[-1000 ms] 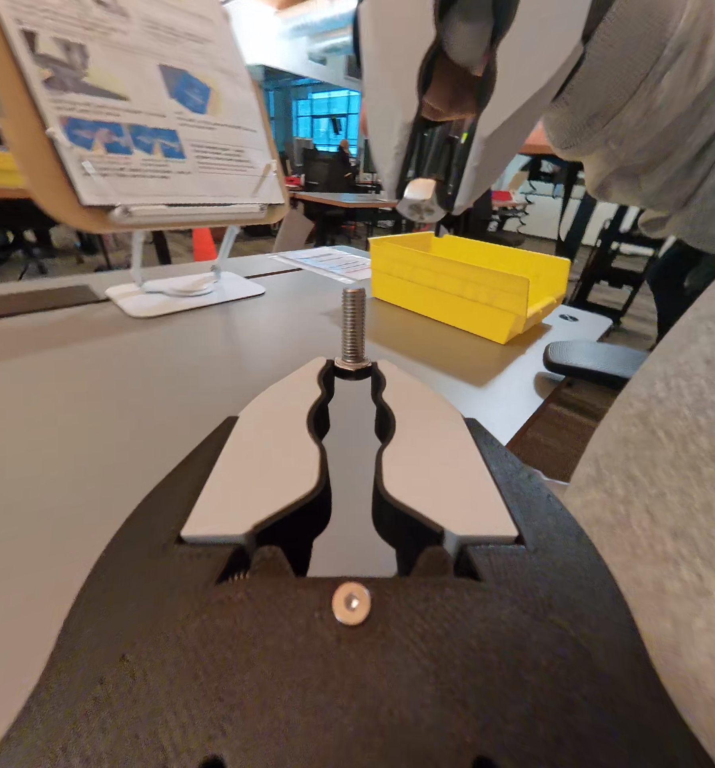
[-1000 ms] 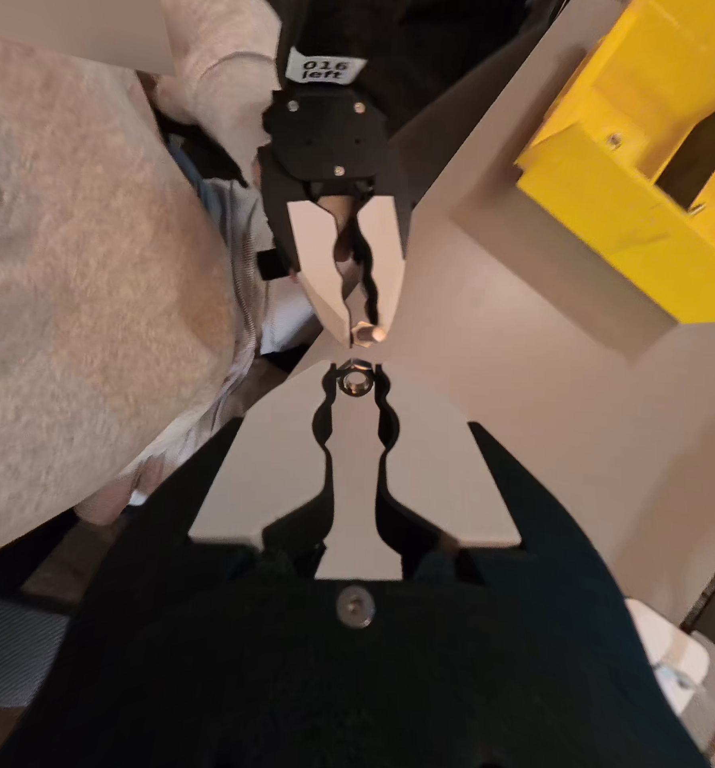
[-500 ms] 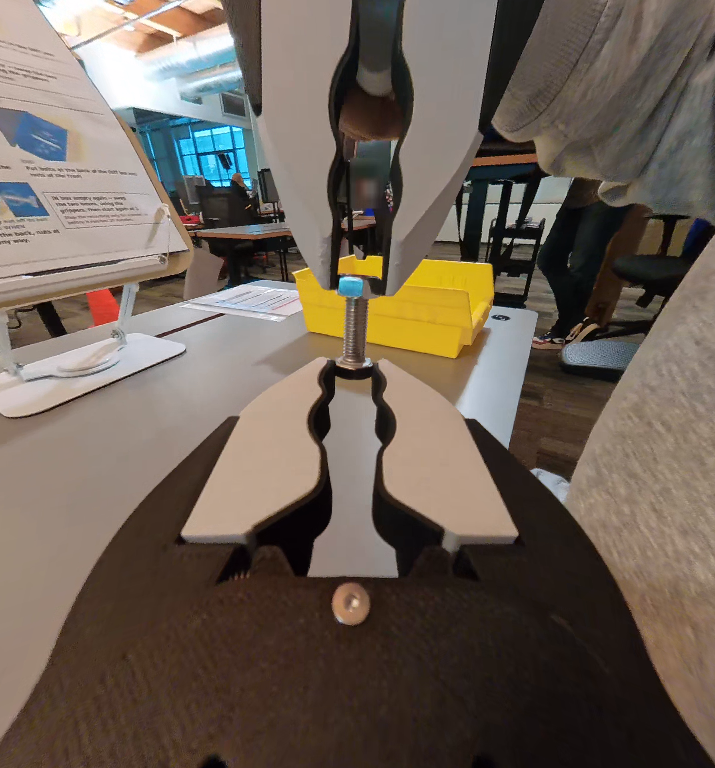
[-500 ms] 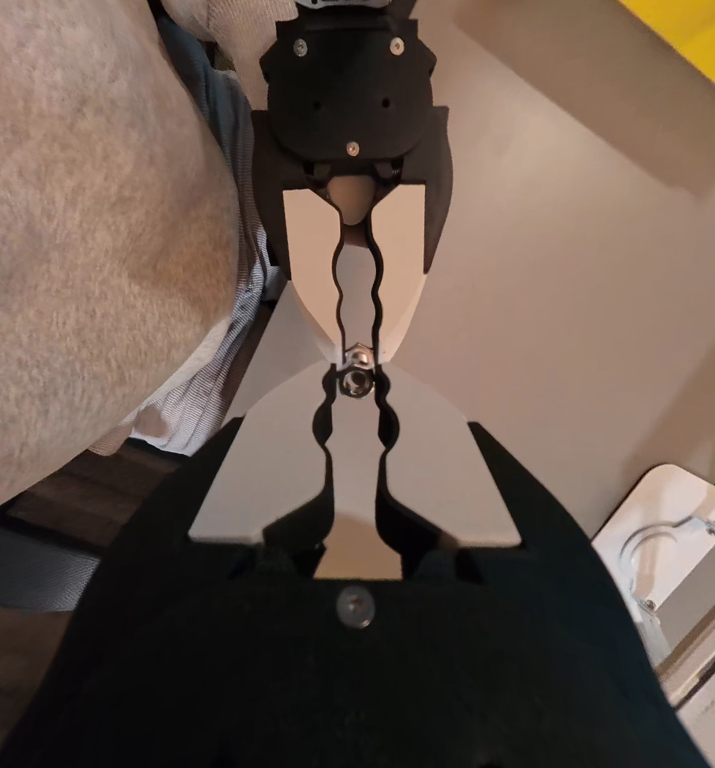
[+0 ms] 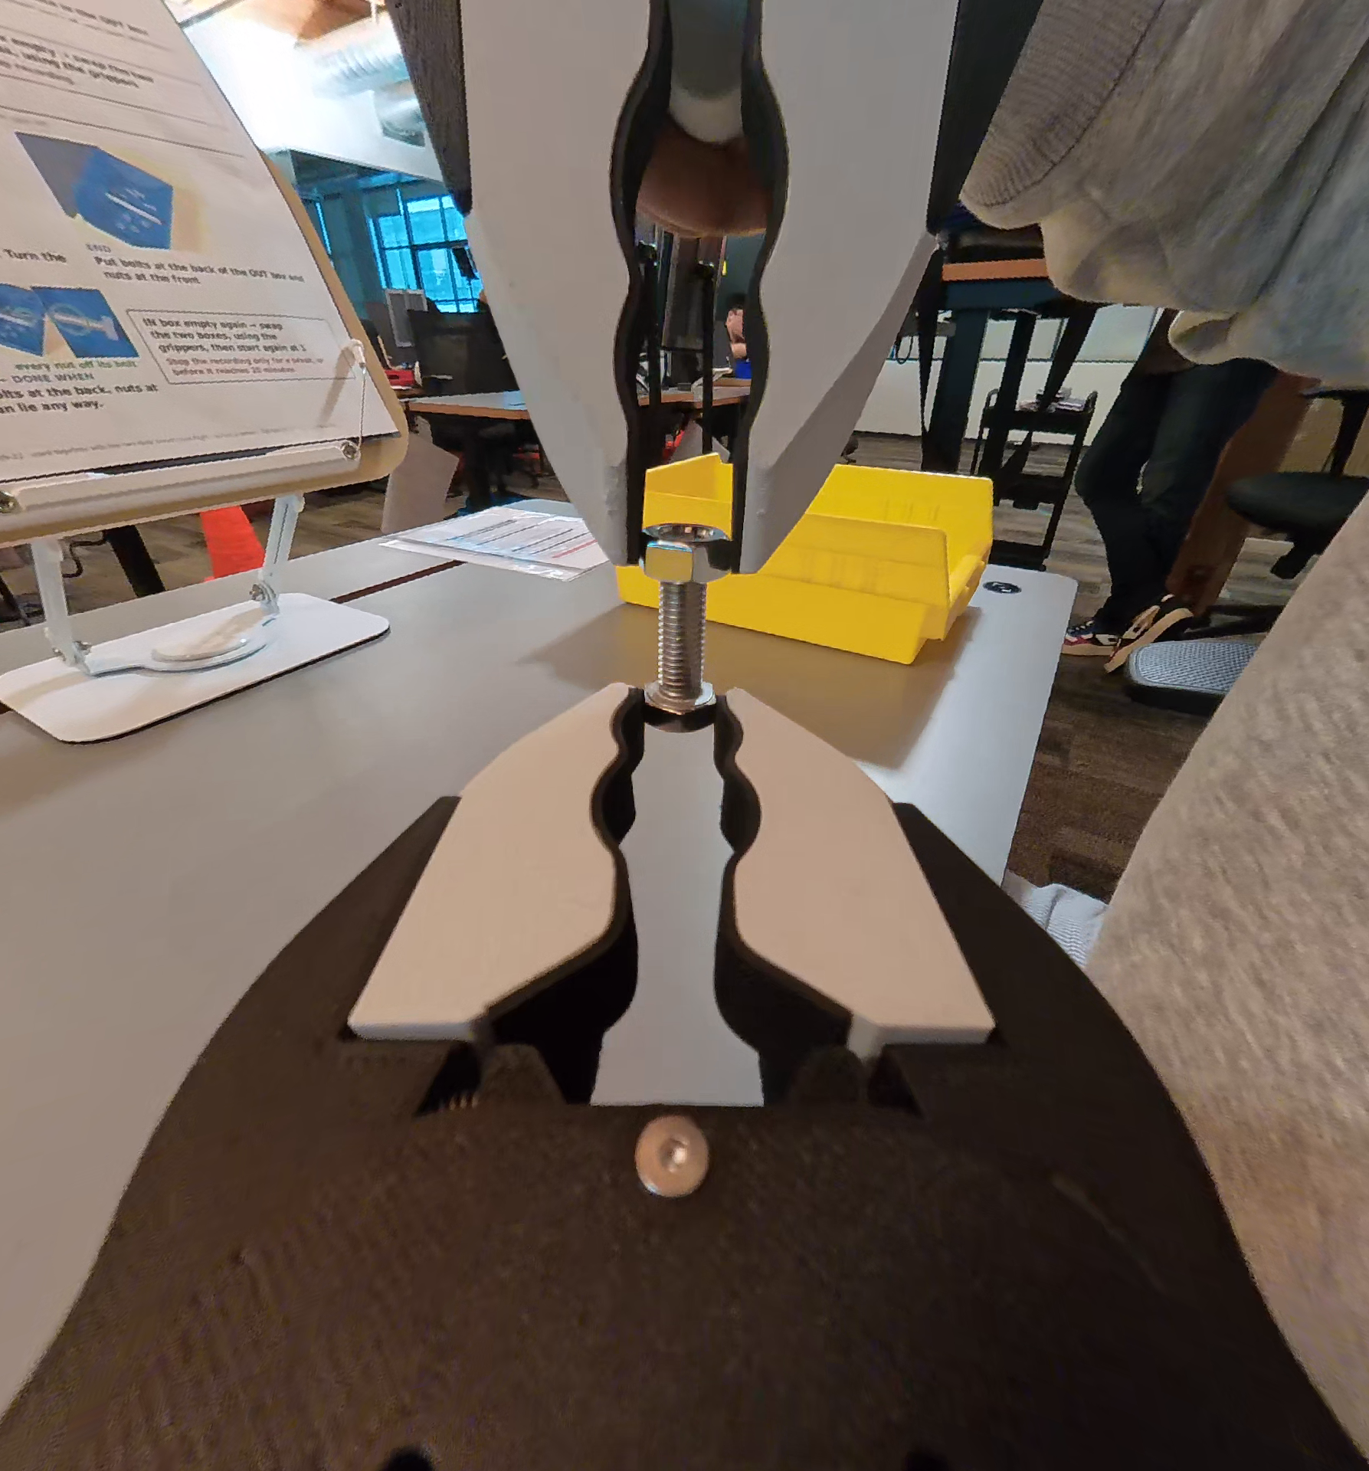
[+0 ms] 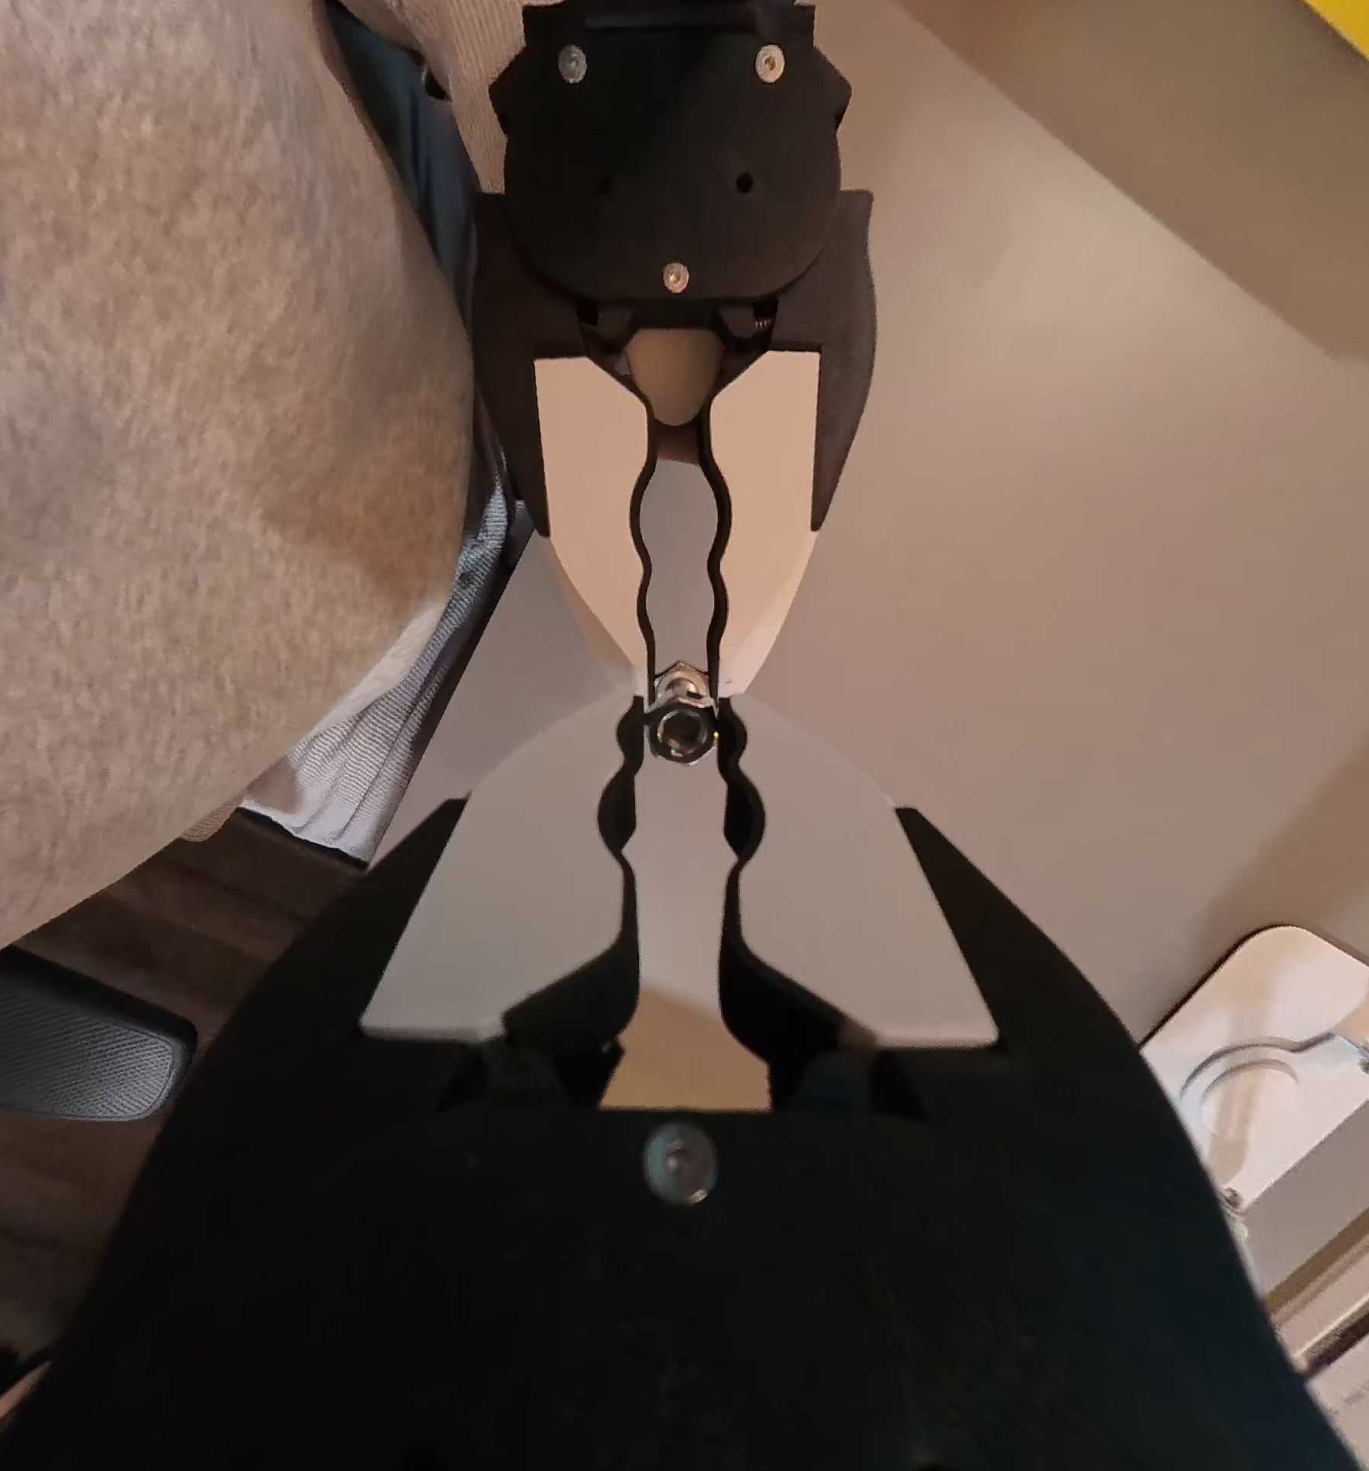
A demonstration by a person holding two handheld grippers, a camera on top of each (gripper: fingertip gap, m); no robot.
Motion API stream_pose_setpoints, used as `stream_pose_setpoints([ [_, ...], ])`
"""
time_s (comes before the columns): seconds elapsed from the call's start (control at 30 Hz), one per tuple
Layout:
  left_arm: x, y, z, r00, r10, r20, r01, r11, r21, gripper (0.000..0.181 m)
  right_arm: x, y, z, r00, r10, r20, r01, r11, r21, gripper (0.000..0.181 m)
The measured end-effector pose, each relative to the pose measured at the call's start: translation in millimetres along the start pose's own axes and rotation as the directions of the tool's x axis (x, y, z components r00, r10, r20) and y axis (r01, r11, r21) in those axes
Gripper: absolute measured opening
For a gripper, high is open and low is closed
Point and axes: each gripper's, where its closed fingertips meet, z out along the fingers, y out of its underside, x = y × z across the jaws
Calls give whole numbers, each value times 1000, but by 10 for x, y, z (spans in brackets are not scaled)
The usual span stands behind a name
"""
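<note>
The left gripper (image 5: 679, 708) is clamped on the head of a steel bolt (image 5: 675, 629), whose threaded shank stands upright out of the fingertips. The right gripper (image 6: 677, 716) comes straight down from above, closed on a hex nut (image 5: 674, 561) by two opposite flats. The nut sits on the top end of the bolt, and the two tools meet tip to tip. In the right wrist view the nut's bore looks centred over the shank. Whether any thread has caught is hard to tell, as the fingertips hide the joint.

Judging by the fine thread, the nut would bind if tilted, so the square, in-line hold seen here suits it, with the bolt head pinched firmly.

Both tools hang above the right edge of a plain grey desk (image 5: 267, 796). A yellow bin (image 5: 864, 573) sits at its far right corner, and a printed sheet (image 5: 506, 537) lies left of the bin. A document stand (image 5: 148, 239) on a white base (image 5: 187, 669) stands toward the far left. A grey sleeve (image 5: 1262, 955) fills the right side. Beyond lie an open office, tables, a chair (image 5: 1302, 501) and blue-lit windows
</note>
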Motion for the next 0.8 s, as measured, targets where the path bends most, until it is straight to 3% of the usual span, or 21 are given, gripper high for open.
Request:
stream_pose_setpoints([
  [0.33,15,-31,-18,1000,-8,4,8,1000,17,17,23,-11,9,999,18,-29,-16,999,47,26],
  [0.47,20,-4,-12,1000,-29,5,29,999,15,17,26,7,-22,996,52,-68,-45,994,105,34],
  [0.57,14,-7,-4,999,-38,10,38,999,26,17,49,5,-138,986,108,-131,-76,971,227,41],
  [0.67,-43,-41,36,998,-43,42,42,998,43,17,97,2,-292,952,232,-198,-114,872,476,46],
  [0.8,-104,-43,179,995,-78,63,75,996,40,17,114,179,-428,858,482,-177,-150,565,812,50],
])
